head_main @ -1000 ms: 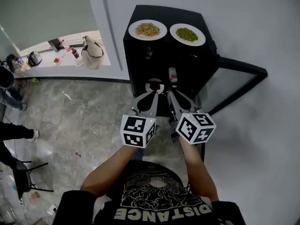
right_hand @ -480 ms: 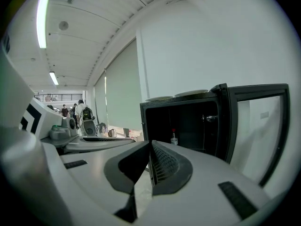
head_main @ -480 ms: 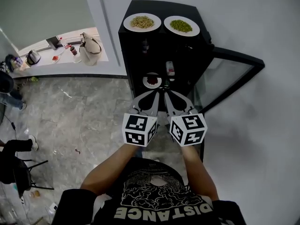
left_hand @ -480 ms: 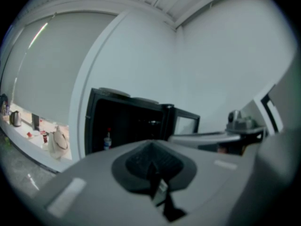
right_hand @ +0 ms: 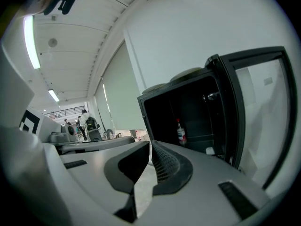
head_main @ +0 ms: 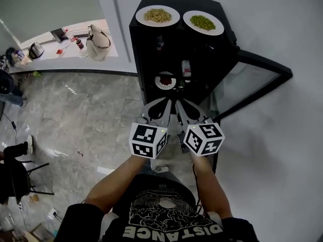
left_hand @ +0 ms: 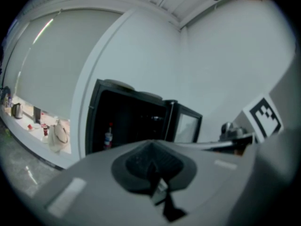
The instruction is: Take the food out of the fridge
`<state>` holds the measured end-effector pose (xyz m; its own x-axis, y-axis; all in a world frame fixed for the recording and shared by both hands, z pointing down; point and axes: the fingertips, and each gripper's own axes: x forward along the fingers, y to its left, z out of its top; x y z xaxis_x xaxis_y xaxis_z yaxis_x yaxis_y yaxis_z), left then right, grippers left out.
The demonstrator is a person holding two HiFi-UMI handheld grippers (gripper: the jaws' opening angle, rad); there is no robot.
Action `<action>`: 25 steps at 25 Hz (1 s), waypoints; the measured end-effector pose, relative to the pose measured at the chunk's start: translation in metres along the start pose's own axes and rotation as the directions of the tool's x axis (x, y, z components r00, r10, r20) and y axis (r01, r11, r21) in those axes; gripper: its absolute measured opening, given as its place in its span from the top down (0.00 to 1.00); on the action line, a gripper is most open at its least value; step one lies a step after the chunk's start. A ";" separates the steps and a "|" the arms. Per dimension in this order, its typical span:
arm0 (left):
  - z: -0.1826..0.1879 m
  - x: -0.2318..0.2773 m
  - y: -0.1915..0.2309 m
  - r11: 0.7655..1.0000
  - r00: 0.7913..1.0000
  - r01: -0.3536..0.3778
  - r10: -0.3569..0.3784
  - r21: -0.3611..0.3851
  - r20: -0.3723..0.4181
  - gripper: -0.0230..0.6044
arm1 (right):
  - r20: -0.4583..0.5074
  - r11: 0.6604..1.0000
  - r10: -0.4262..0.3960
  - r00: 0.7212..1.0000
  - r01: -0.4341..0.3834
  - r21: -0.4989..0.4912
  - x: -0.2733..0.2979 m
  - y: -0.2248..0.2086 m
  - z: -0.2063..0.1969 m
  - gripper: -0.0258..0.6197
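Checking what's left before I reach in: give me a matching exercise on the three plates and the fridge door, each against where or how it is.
Things:
1. noodle plate
2. green food plate
3. red food plate
4. fridge door

Places or states:
A. on a shelf inside the fridge
B. swung open
C. on the fridge top, left in the head view
D. on the fridge top, right in the head view

Pairs: 1-C, 2-D, 3-A, 4-B
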<state>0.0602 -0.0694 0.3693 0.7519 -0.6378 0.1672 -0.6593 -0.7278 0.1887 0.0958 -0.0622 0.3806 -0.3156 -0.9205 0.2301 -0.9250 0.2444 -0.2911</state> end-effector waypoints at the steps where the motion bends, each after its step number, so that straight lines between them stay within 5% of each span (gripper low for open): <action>1: -0.004 0.001 0.004 1.000 1.000 -0.006 0.006 -0.005 -0.001 0.96 | -0.007 1.000 0.009 1.000 -0.009 0.013 0.003 -0.001 -0.005 0.94; 14: -0.069 0.010 0.079 0.985 0.994 -0.104 0.105 -0.139 0.005 0.96 | -0.066 0.944 0.099 0.993 -0.073 0.321 0.066 -0.030 -0.082 0.94; 25: -0.121 0.029 0.139 0.982 0.992 -0.106 0.116 -0.156 0.054 0.96 | -0.077 0.824 0.071 0.995 -0.015 0.567 0.142 -0.080 -0.179 0.93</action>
<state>-0.0096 -0.1585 0.5172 0.6693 -0.7306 0.1351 -0.7276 -0.6077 0.3183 0.0868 -0.1581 0.6032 -0.3961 -0.8747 0.2792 -0.6369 0.0427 -0.7698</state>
